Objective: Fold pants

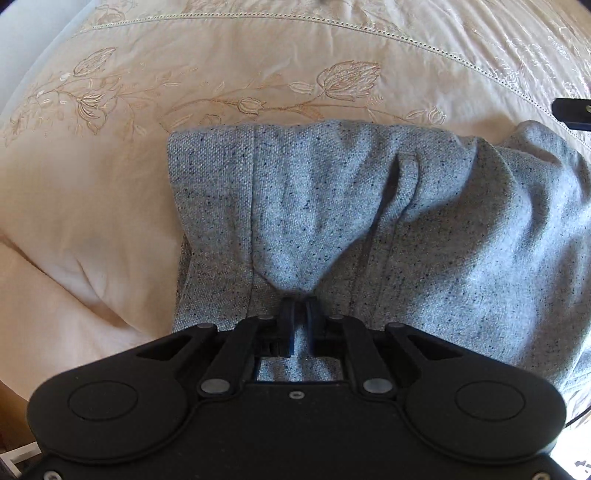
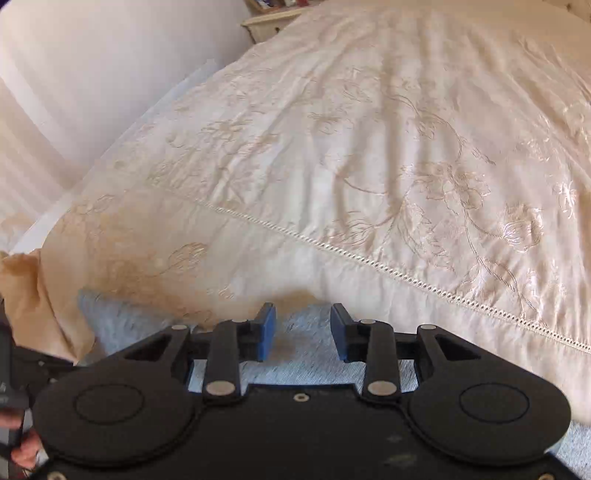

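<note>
The grey speckled pants [image 1: 369, 221] lie folded over on the cream embroidered bedspread [image 1: 110, 192]. My left gripper [image 1: 300, 306] is shut on a pinched fold of the pants near their near edge; the cloth bunches up from the jaws. In the right wrist view the pants [image 2: 303, 325] show only as a grey strip at the bottom, partly under the tool. My right gripper [image 2: 303, 328] is open and empty just above the pants' far edge, blue pads [image 2: 266, 328] apart. The right gripper's black tip [image 1: 574, 114] shows at the right edge of the left view.
The bedspread [image 2: 369, 166] stretches far ahead with a lace seam [image 2: 369, 254]. A white wall [image 2: 92, 74] stands left of the bed, and a pale bedside cabinet [image 2: 269, 22] is at the far top. The bed's left edge drops off in the left wrist view.
</note>
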### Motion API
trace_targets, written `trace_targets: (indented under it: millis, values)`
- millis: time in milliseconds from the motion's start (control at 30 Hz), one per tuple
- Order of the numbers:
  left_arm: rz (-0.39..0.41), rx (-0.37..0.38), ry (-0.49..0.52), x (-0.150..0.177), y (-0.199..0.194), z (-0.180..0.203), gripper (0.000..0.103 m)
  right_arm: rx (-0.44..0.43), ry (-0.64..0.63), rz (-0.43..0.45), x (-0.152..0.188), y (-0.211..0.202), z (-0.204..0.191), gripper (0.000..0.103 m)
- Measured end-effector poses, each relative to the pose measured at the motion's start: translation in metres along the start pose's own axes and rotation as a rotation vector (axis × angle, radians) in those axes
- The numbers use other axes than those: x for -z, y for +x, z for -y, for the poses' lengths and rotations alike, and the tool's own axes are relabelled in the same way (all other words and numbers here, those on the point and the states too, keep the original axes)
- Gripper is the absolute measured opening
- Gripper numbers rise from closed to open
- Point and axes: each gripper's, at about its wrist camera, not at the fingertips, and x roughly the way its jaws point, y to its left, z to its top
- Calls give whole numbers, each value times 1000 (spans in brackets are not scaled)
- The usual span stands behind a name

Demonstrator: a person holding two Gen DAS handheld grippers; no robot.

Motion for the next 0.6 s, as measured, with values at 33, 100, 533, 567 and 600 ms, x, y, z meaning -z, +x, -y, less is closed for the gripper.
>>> trace_targets:
  millis: [33,100,533,567,600]
  values:
    - [0,3,-6,-1,0,-1,15,0,15,-23,-5,13,6,36]
    - [0,15,-24,1,-1,-3,15,0,4,-50,-13,30,11,37]
    - [-21,37,-56,-5,1,-17,15,-81,-141,-156,47,10,-23,37]
    - [-20,32,-50,-5,2,-17,15,-85,-117,-151,45,13,-21,37]
    - [-18,28,-45,-3,0,-17,15,-92,-90,-150,43,14,-18,37]
